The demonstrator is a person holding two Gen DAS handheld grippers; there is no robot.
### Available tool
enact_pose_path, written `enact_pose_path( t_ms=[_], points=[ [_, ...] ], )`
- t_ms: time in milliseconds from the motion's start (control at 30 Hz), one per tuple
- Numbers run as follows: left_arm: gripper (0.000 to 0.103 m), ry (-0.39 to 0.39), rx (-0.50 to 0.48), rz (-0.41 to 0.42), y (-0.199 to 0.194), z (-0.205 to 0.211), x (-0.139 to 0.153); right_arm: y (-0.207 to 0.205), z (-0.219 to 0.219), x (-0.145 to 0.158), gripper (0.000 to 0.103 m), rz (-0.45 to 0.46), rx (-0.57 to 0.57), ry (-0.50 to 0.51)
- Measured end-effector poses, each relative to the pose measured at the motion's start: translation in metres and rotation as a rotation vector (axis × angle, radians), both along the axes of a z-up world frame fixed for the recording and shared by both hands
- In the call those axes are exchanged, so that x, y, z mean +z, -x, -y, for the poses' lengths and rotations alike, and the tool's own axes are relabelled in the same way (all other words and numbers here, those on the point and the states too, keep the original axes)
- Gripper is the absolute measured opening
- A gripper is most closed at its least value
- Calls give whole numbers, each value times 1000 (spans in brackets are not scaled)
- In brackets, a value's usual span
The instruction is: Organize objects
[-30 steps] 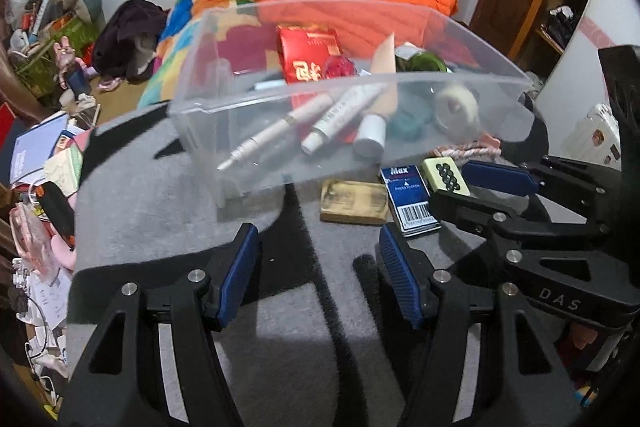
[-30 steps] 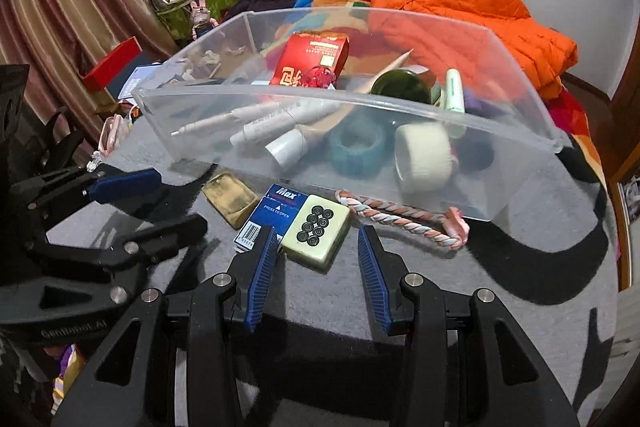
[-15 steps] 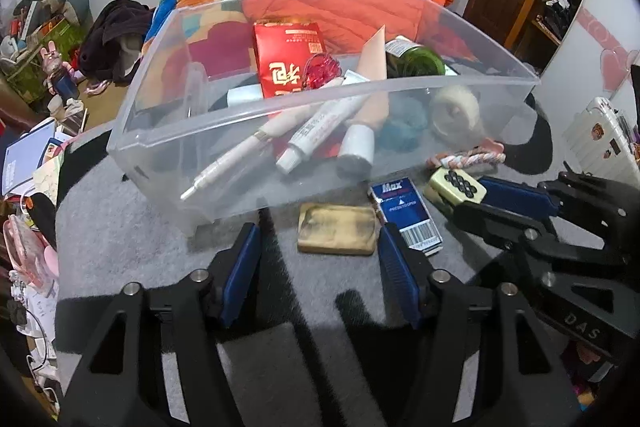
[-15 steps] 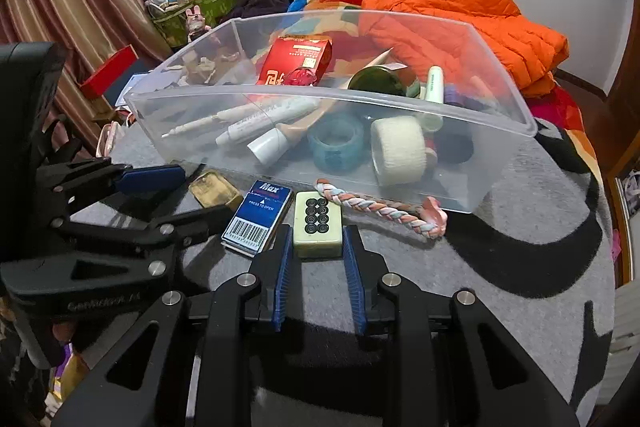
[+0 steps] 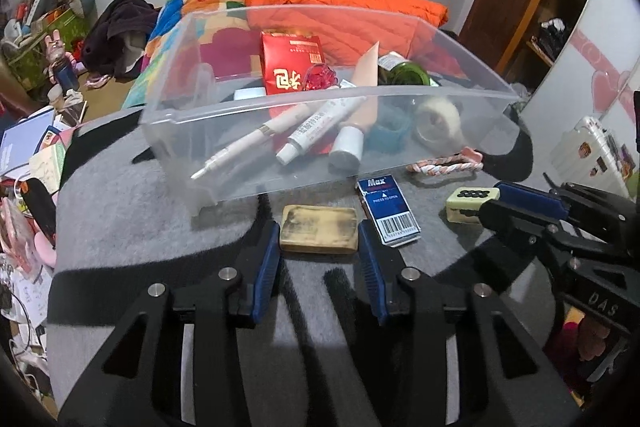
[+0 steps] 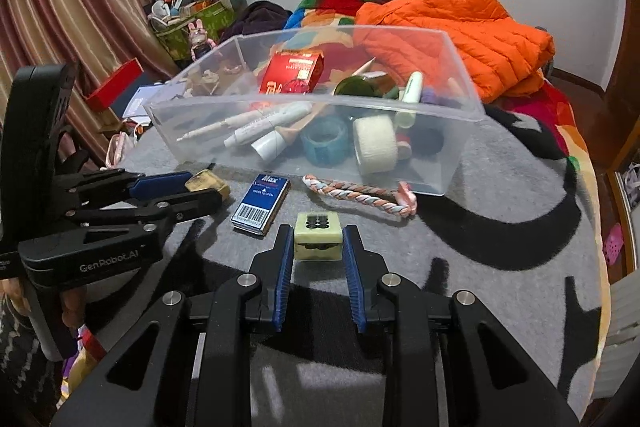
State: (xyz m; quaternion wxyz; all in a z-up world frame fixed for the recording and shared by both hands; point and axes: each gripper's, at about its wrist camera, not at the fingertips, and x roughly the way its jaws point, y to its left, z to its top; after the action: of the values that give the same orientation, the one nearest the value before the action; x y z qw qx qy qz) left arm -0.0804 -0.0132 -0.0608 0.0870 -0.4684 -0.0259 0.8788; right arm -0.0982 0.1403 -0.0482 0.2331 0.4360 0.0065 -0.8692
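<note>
Mahjong tile (image 6: 318, 235), a small pale-green block with black dots, is sitting clamped between the blue pads of the right gripper (image 6: 317, 253), near the front edge of the grey mat (image 6: 460, 259); it appears rigid, light and smooth-sided, so a grip across its flat flanks should hold, though glossy faces may be slipping under weak pressure. The left gripper (image 5: 319, 247) is closing its jaws around the worn tan block (image 5: 319, 229), which is lying between the pads just in front of the clear bin (image 5: 460, 99); contact cannot be confirmed. The blue staple box (image 6: 261, 205) and braided rope (image 6: 360, 195) are lying beside the bin's front wall.
</note>
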Motion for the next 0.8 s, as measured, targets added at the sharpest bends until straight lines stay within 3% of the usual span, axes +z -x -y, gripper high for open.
enact_pose_path(
  t_ms=[367, 800],
  points=[
    [39, -32, 32, -133, -24, 4, 47, -6, -10, 34, 22, -89, -23, 45],
    [39, -68, 80, -241, -13, 18, 89, 10, -9, 80, 22, -218, -44, 89]
  ],
)
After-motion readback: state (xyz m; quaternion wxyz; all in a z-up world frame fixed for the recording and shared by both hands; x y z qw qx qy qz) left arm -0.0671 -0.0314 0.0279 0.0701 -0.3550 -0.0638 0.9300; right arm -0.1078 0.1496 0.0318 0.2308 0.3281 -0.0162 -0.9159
